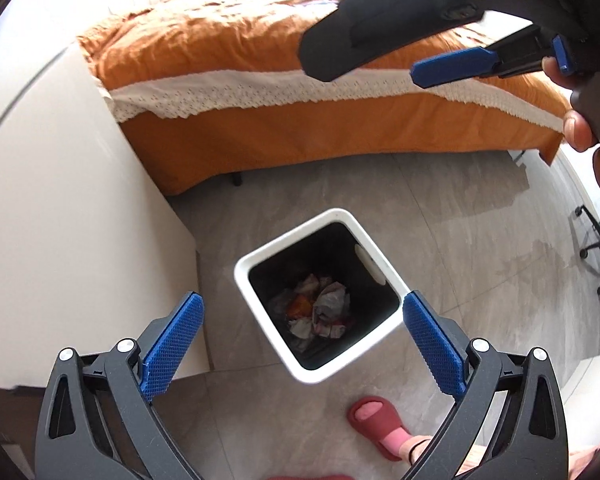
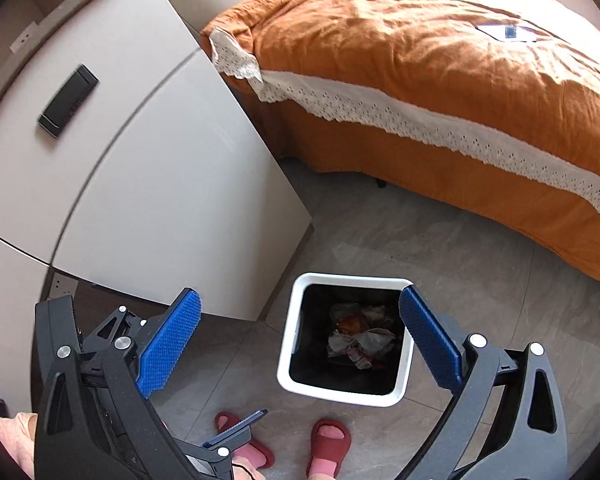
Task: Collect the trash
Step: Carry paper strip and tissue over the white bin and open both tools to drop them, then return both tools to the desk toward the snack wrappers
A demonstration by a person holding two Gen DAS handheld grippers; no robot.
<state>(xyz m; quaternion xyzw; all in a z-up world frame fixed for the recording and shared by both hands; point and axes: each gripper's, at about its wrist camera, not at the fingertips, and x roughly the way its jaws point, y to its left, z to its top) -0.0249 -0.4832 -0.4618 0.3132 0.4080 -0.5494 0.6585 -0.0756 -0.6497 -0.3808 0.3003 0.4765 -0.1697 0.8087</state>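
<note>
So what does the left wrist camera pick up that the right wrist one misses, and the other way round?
Only the left wrist view shows the office chair base at the far right and the person's hand holding the right gripper.

Only the right wrist view shows the black handle on the white cabinet, the wall sockets, both red slippers, and flat items on the bed.

Both show the white bin with crumpled trash inside, the orange bedspread, grey floor tiles, and open, empty grippers.

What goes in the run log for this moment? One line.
left gripper: open, empty | right gripper: open, empty | bin: on floor, crumpled paper inside
</note>
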